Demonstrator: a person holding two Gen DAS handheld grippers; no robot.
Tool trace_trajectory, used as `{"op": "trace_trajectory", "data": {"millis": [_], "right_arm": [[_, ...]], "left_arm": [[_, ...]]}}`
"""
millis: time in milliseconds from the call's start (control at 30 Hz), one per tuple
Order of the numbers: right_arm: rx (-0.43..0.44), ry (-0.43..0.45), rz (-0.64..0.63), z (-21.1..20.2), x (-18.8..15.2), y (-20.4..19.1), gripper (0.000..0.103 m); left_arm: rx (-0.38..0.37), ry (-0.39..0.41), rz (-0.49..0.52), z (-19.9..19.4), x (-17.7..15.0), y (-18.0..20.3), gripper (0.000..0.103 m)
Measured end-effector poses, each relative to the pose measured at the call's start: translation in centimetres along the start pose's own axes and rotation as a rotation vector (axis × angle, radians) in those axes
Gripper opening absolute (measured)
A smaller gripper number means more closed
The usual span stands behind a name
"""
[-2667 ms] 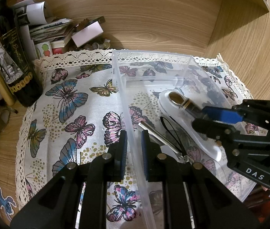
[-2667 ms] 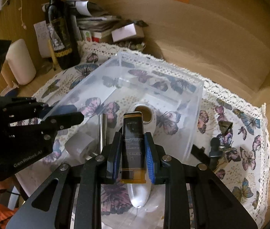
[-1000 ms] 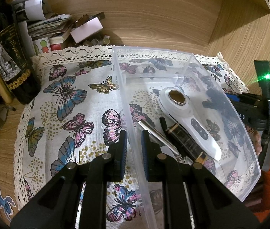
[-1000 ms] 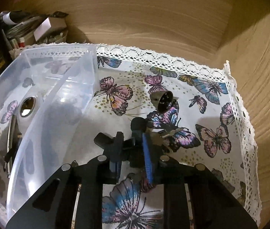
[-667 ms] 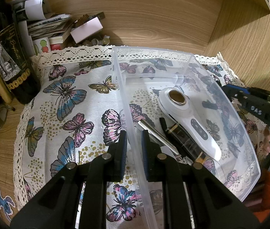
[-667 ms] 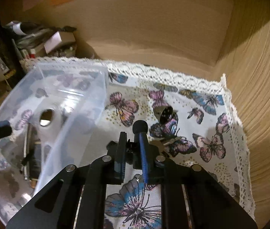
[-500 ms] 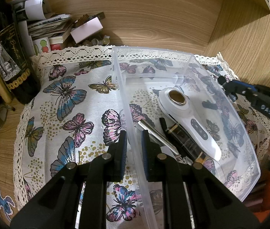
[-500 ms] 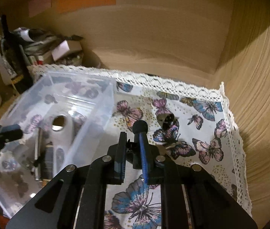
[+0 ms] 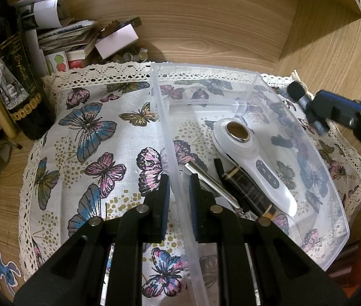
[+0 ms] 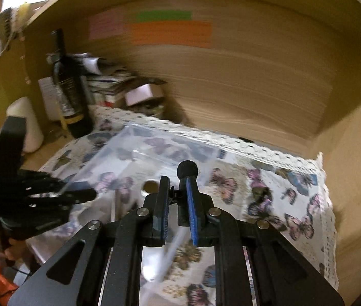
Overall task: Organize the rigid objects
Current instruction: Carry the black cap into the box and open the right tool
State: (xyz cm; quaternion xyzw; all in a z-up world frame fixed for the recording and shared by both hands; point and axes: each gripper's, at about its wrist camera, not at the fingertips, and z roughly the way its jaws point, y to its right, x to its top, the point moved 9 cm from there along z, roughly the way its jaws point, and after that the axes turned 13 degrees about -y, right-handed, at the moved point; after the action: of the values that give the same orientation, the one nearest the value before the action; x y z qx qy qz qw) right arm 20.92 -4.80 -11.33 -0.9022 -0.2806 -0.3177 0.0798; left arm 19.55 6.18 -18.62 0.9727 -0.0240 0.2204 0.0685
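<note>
We find the left gripper (image 9: 179, 199) closed on the left wall of the clear plastic bin (image 9: 333, 193), one blue pad outside the wall and one inside, with the wall running up between them. The bin stands on the butterfly-print cloth (image 9: 91, 148). Inside it, just right of the gripped wall, lie three items side by side: a silver metal bar (image 9: 205, 176), a dark rectangular bottle with gold bands (image 9: 249, 191) and a white handheld device with a round metal head (image 9: 251, 158). The bar sits nearest the inner pad, its lower end passing behind that finger.

The right gripper (image 10: 176, 211) is clamped on a small black microphone-shaped object (image 10: 187, 169); the rounded head projects beyond the fingertips and the stem is pinched between the blue pads. In the left wrist view, we see this object (image 9: 297, 90) in the air above the bin's far right corner, clear of the rim and not in contact with the contents.

A dark wine bottle (image 9: 14, 71) and a pile of papers and boxes (image 9: 78, 40) stand beyond the cloth at the far left. The right wrist view is motion-blurred.
</note>
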Motion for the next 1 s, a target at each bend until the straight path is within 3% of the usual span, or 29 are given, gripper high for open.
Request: {"op": "trace_trajectory", "data": {"millis": [233, 600, 733, 900, 1000], "right_arm": [[0.079, -0.065, -0.060, 2.3, -0.8, -3.8, 0.012], [0.097, -0.119, -0.078, 3.9, -1.3, -5.4, 0.013], [0.079, -0.108, -0.055, 3.5, -1.2, -4.6, 0.028], [0.045, -0.087, -0.009, 2.4, -1.3, -2.8, 0.031], [0.027, -0.078, 0.043, 1.6, -1.8, -0.8, 0.040]], "left_arm": [[0.001, 0.005, 0.003, -0.2, 0.0, -0.1, 0.014], [0.003, 0.014, 0.006, -0.5, 0.0, 0.0, 0.014], [0.003, 0.014, 0.005, -0.5, 0.0, 0.0, 0.014], [0.000, 0.014, 0.005, -0.5, 0.0, 0.1, 0.014], [-0.001, 0.014, 0.004, -0.5, 0.0, 0.2, 0.014]]}}
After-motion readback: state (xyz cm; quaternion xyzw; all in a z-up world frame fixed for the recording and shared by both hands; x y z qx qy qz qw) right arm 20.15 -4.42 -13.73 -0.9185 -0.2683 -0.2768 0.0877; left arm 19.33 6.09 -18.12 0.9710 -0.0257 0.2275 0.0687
